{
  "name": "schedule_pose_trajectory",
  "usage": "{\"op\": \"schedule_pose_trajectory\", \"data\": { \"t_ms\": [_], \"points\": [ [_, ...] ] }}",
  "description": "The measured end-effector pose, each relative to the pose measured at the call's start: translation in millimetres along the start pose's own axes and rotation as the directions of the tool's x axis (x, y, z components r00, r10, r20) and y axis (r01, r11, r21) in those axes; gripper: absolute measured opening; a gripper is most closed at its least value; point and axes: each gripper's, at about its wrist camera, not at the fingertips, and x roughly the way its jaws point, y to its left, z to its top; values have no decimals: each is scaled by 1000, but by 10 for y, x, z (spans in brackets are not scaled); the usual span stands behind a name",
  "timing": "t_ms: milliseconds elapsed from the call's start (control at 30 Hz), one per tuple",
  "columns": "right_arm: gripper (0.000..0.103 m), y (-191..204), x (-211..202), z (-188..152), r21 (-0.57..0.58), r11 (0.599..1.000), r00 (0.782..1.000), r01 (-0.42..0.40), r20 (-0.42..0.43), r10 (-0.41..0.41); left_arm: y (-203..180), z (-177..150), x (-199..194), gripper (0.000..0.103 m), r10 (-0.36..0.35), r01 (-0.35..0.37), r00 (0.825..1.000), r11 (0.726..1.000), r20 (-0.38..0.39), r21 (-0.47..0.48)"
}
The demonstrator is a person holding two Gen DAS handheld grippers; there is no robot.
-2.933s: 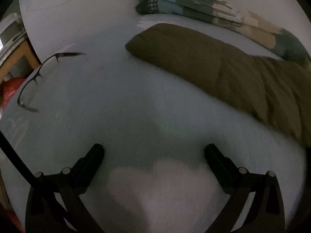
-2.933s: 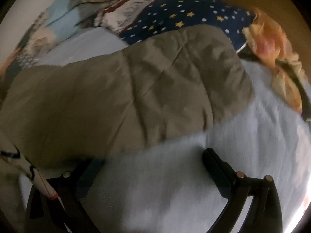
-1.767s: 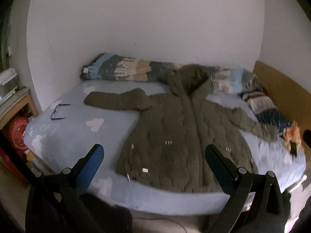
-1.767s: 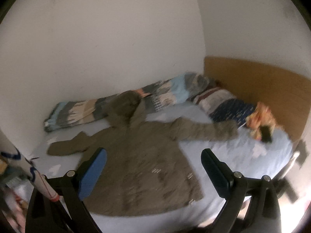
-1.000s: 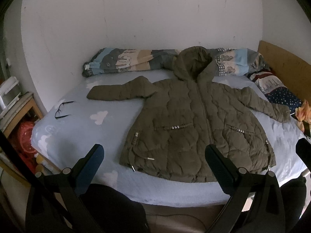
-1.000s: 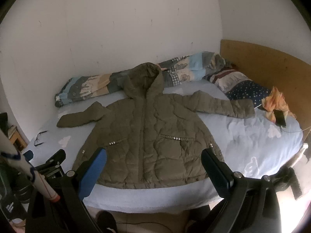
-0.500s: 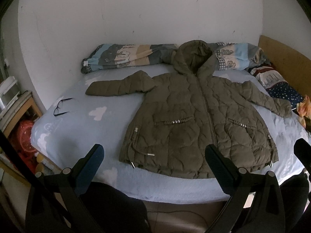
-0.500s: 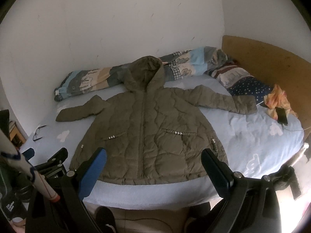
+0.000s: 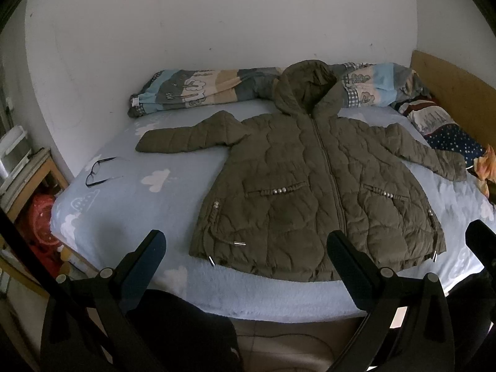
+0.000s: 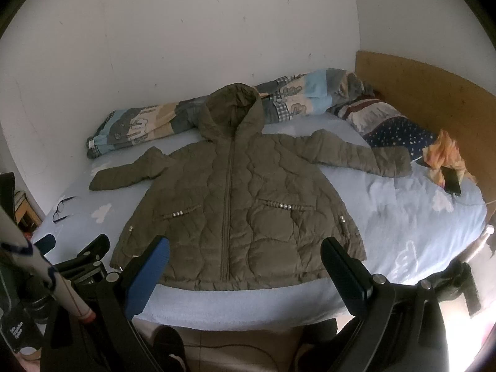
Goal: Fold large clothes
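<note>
An olive quilted hooded jacket point(image 9: 313, 186) point(image 10: 235, 207) lies flat and front-up on a light blue bed point(image 9: 130, 204) point(image 10: 412, 217), zipped, both sleeves spread outward, hood toward the wall. My left gripper point(image 9: 245, 245) hangs open in front of the bed's near edge, short of the jacket's hem, holding nothing. My right gripper point(image 10: 245, 251) is open too, level with the hem, its fingers empty. The left gripper's tip point(image 10: 93, 248) shows at the lower left of the right wrist view.
Black glasses point(image 9: 99, 170) point(image 10: 62, 207) lie on the bed's left part. A rolled patterned quilt point(image 9: 201, 90) point(image 10: 148, 124) runs along the wall. Pillows point(image 10: 400, 133), an orange cloth point(image 10: 443, 155) and a dark phone point(image 10: 452, 183) sit by the wooden headboard point(image 10: 427, 93). A wooden side table point(image 9: 34, 173) stands left.
Both grippers have pulled back from close over the bed to a stand-off in front of it, then eased slightly closer and lower. The jacket has stayed spread flat.
</note>
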Motion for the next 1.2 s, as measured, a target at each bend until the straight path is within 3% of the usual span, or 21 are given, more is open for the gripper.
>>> {"op": "schedule_pose_trajectory", "data": {
  "t_ms": [300,700,1000,1200],
  "points": [
    [100,-94,-14,-74,6,1000,1000,-7,-3,7,-80,11,-93,103,10,-10,1000,1000,2,15],
    [100,-374,-123,-178,65,998,1000,-20,23,18,-336,15,-169,103,4,-5,1000,994,8,106],
    [100,-856,288,-56,181,984,999,6,-45,3,-356,520,541,103,5,-5,1000,995,4,104],
    [100,-1409,773,209,260,963,994,65,-103,-39,-506,1000,1481,103,8,-5,999,997,-38,83]
  ]
}}
